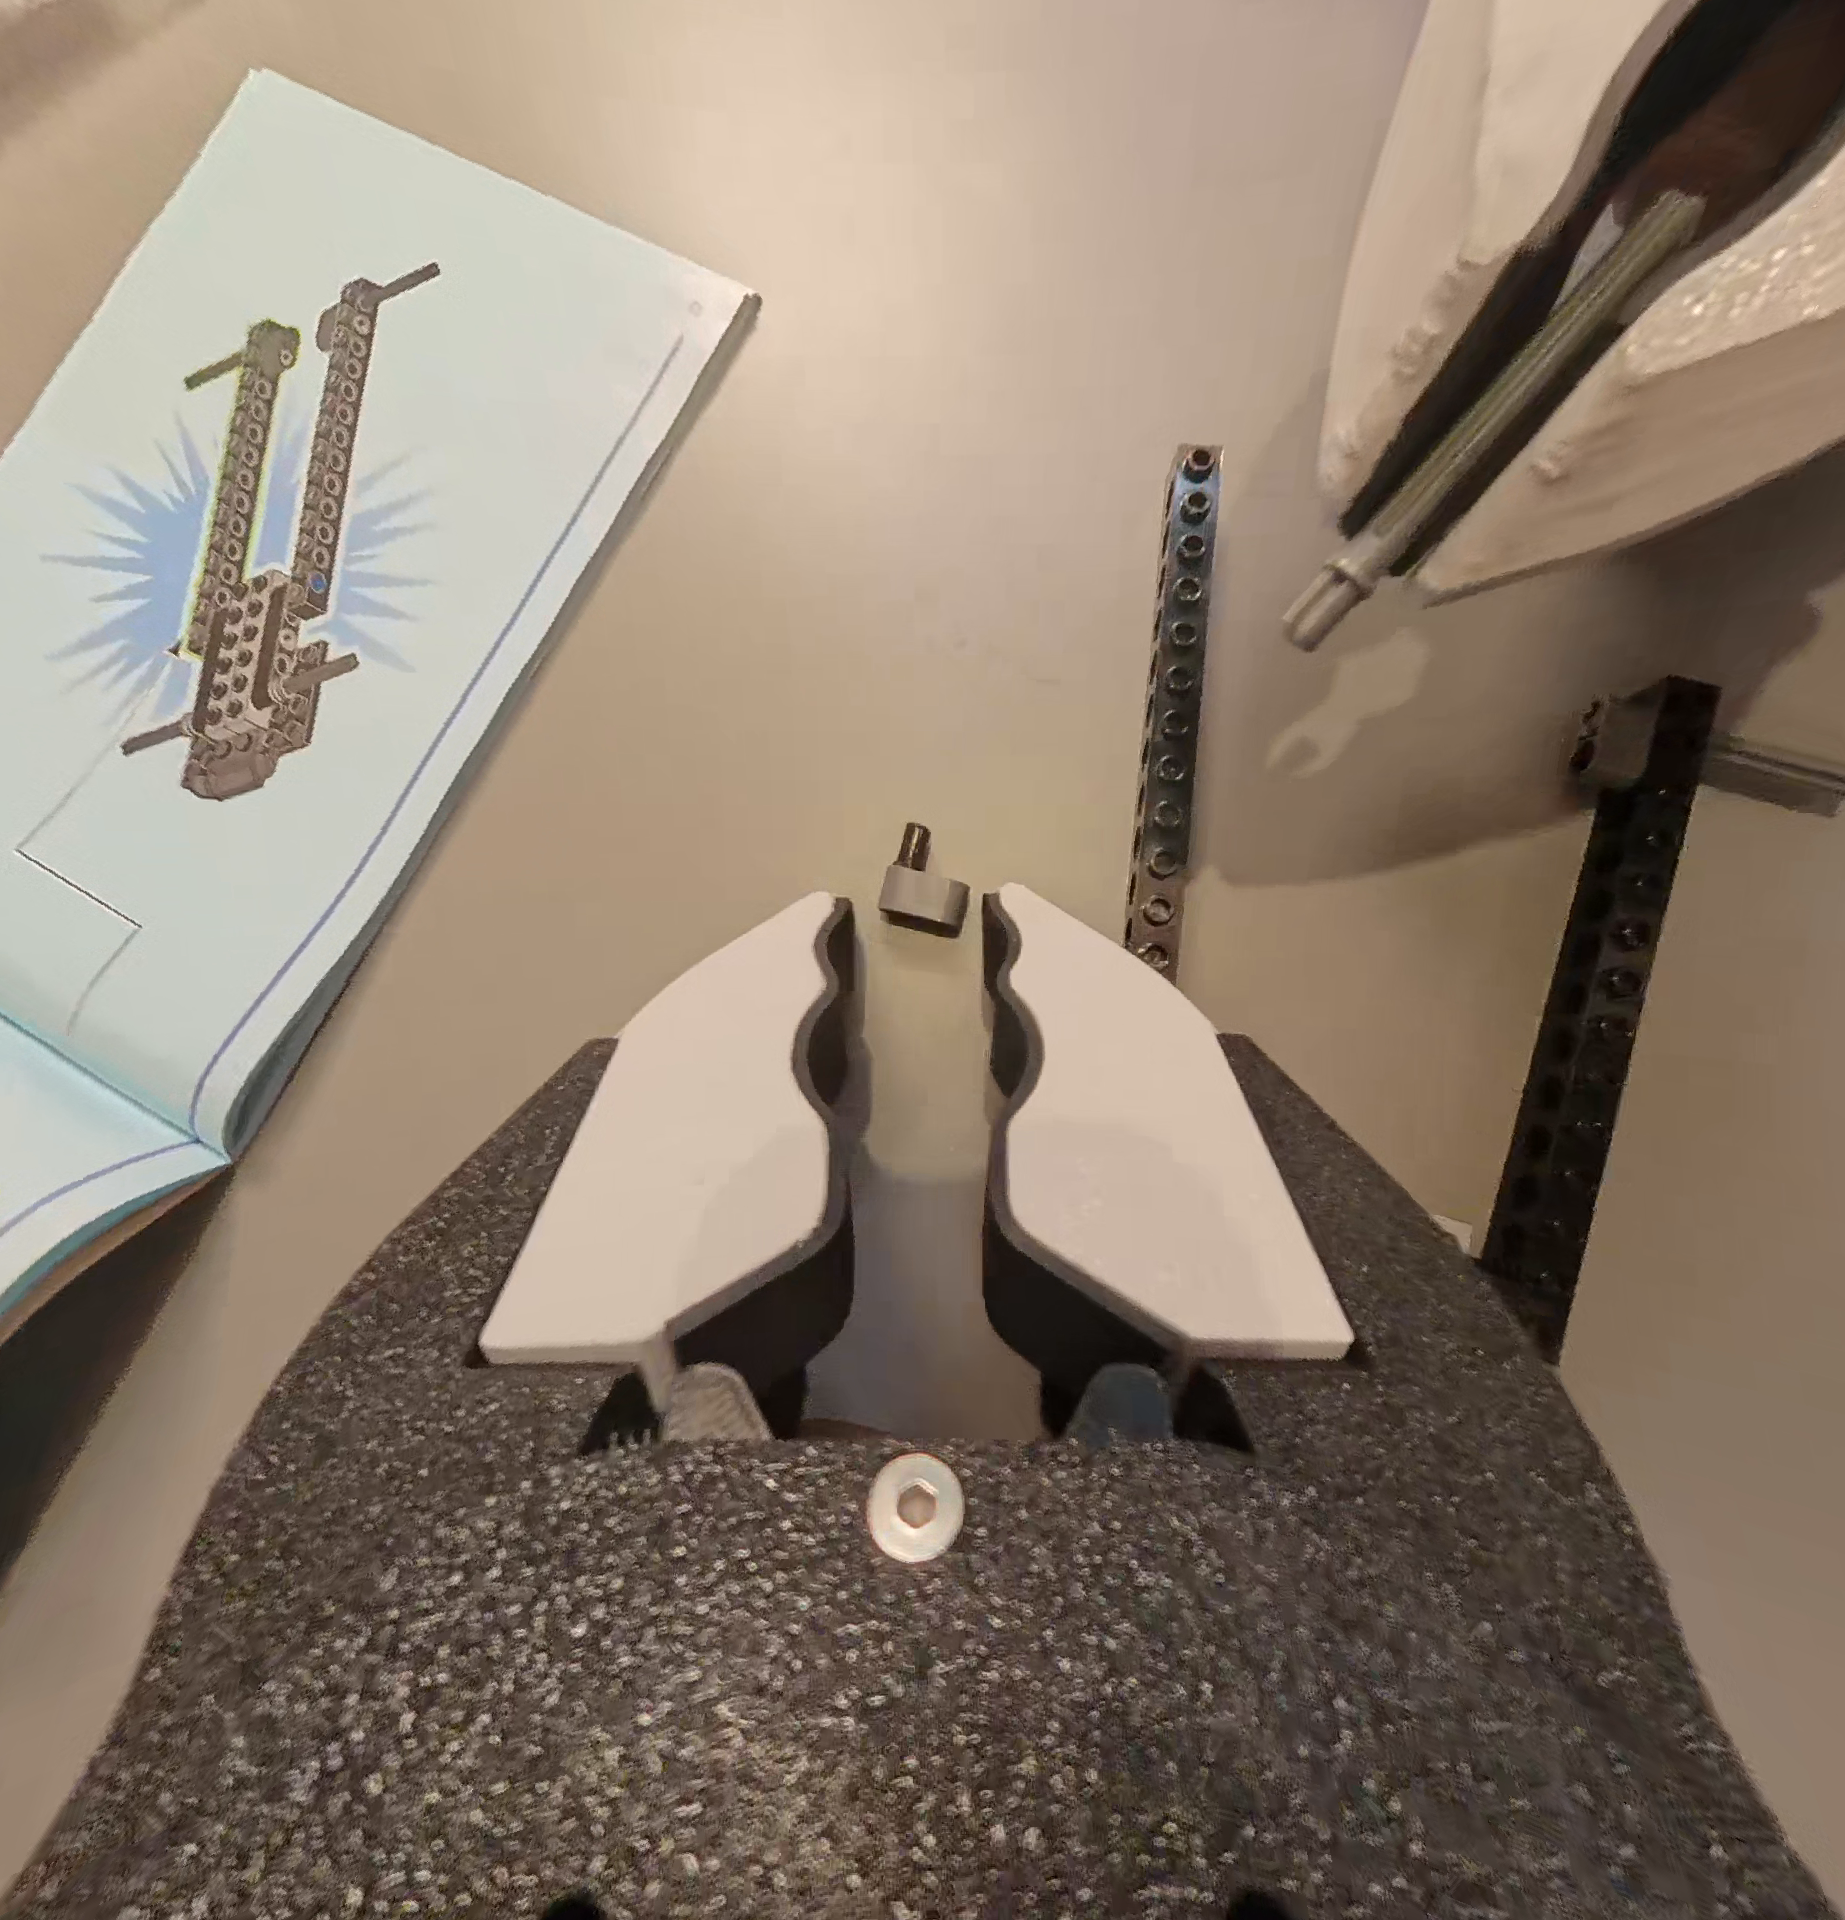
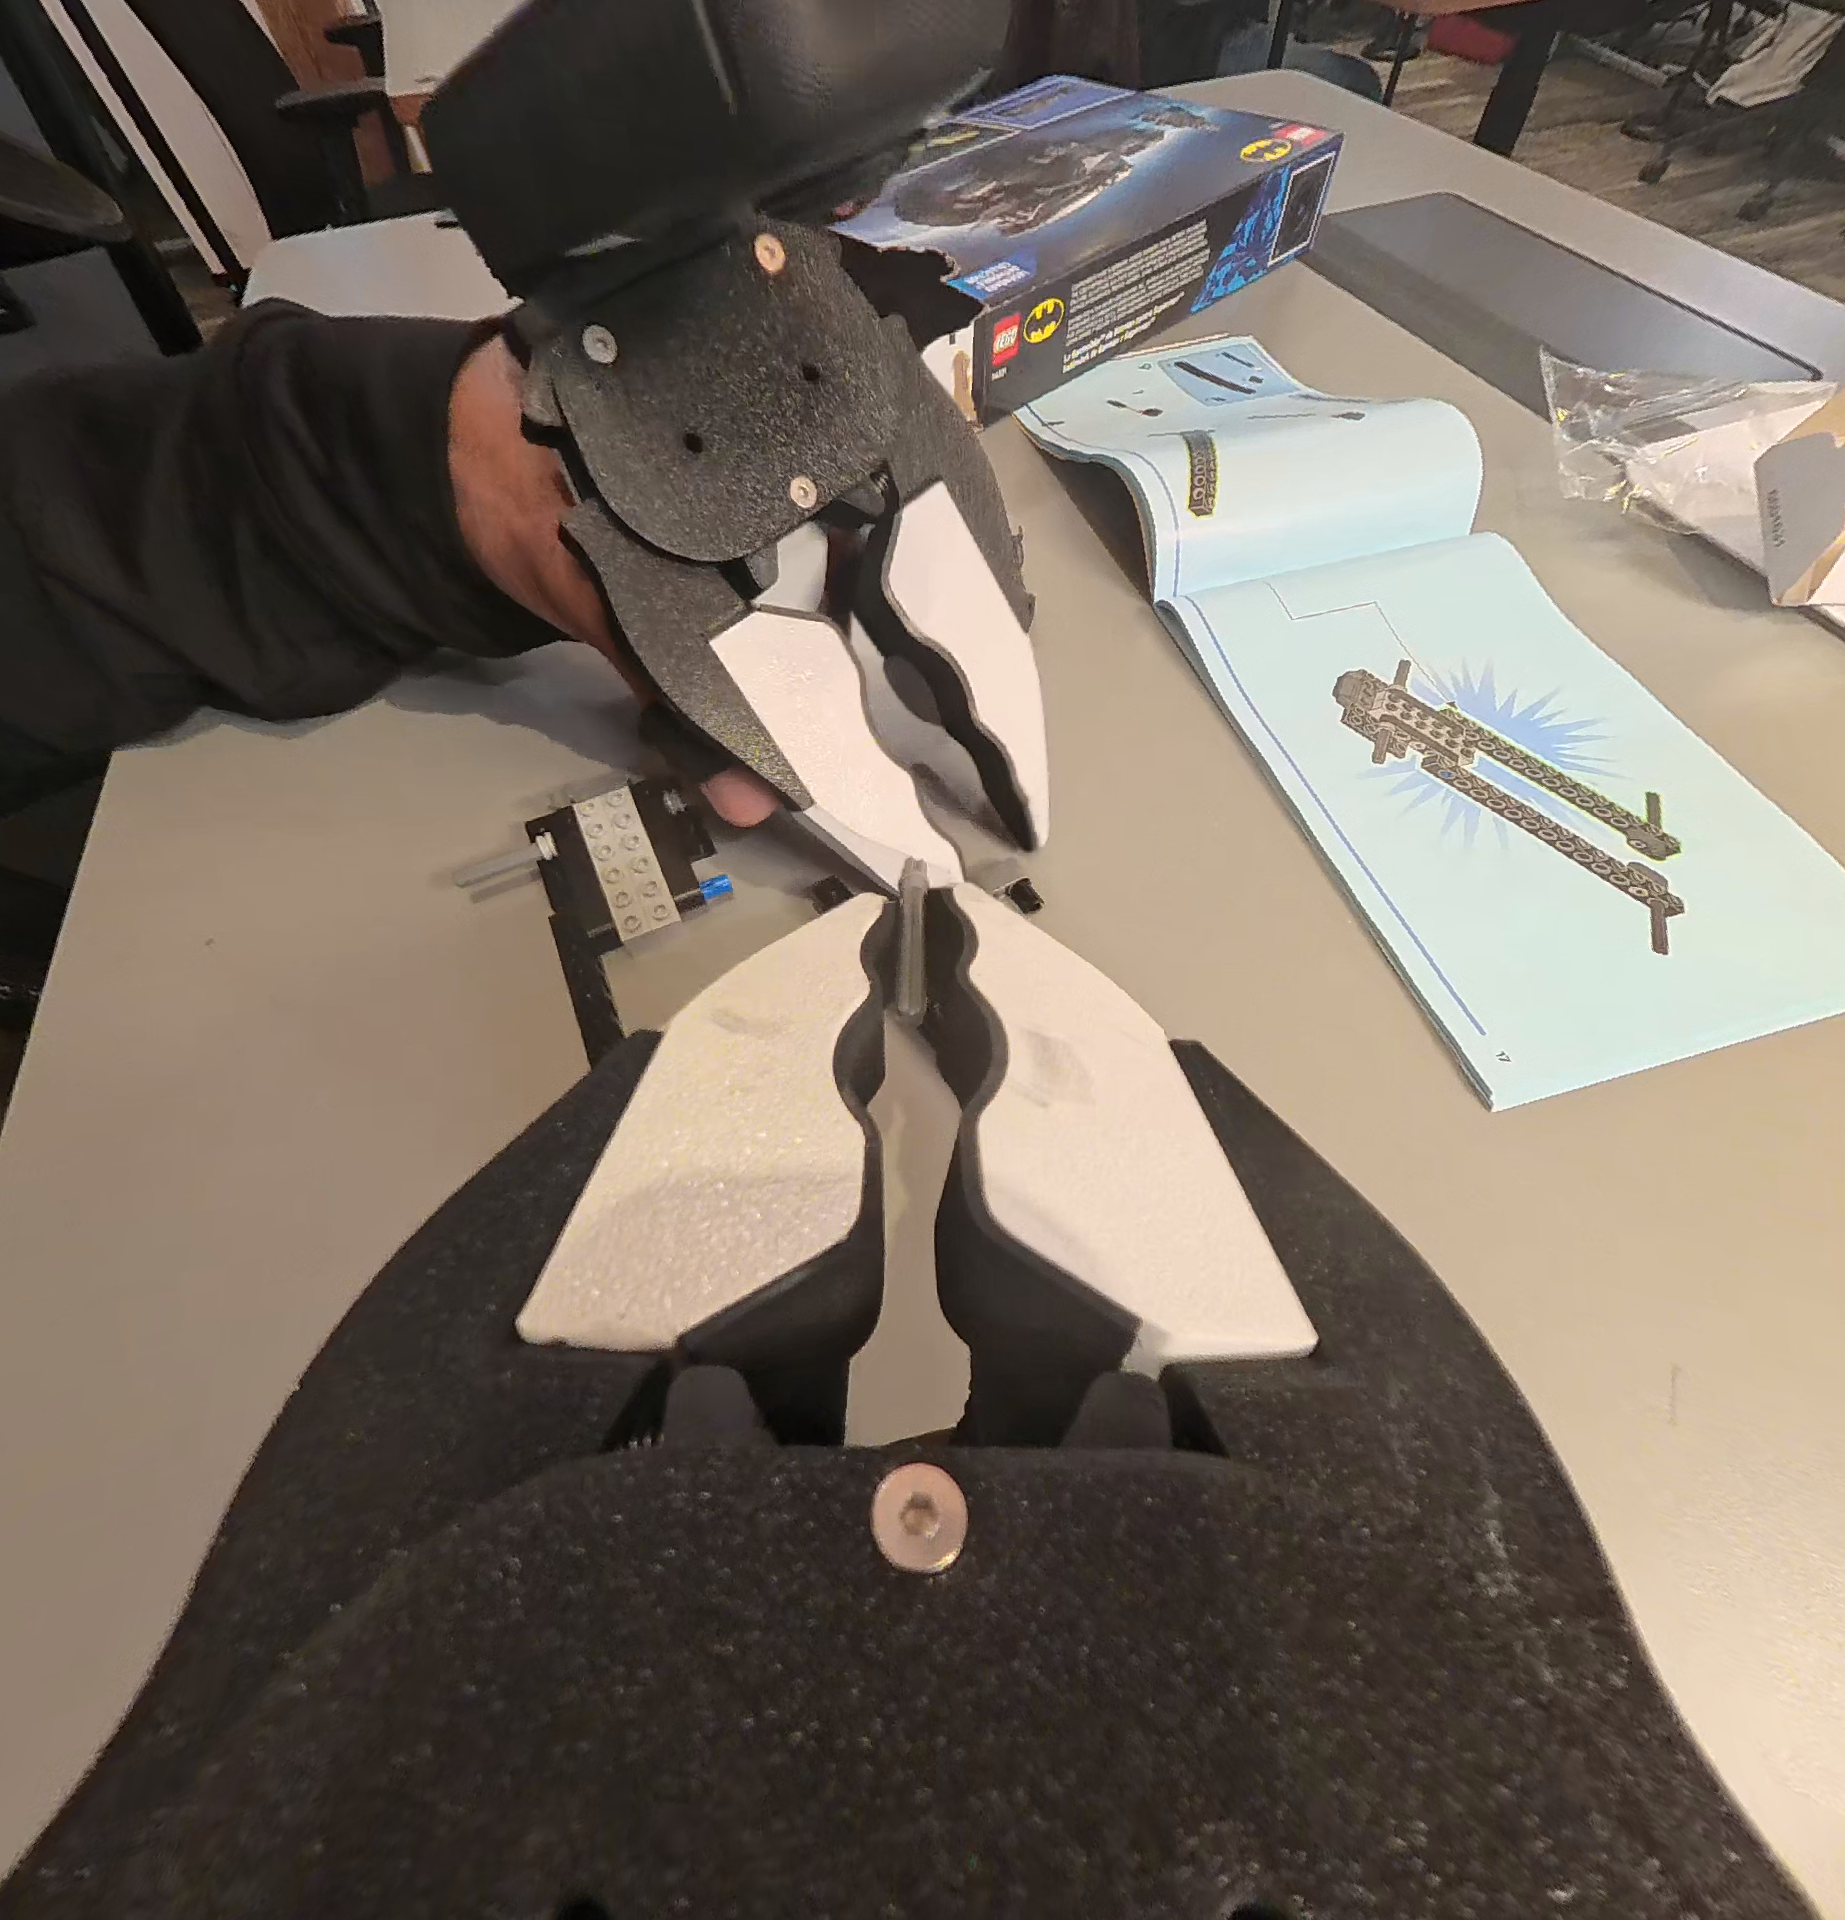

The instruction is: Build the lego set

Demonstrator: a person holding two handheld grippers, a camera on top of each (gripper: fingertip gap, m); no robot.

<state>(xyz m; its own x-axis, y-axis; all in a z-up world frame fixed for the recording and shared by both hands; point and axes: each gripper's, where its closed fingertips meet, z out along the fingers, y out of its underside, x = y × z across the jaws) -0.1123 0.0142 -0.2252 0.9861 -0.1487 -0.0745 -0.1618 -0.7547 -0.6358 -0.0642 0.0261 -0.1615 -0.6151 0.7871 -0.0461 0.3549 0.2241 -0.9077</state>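
Left hand-held gripper (image 1: 918,902) open, grey connector (image 1: 920,896) at fingertips

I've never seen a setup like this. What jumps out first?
Two hand-held grippers meet tip to tip over a grey table. The right gripper pinches a thin grey axle, while the left gripper stands open just behind a small grey connector piece. An open pale-blue instruction booklet lies alongside.

The open booklet (image 2: 1437,748) lies on the table (image 2: 1313,1351). Behind the booklet sits the box (image 2: 1136,239); to its right, a crumpled bag (image 2: 1666,436). Well to its left lies the brick assembly (image 2: 617,862). Between assembly and booklet, the left gripper (image 2: 985,842) hangs over a small pin piece (image 1: 923,883).
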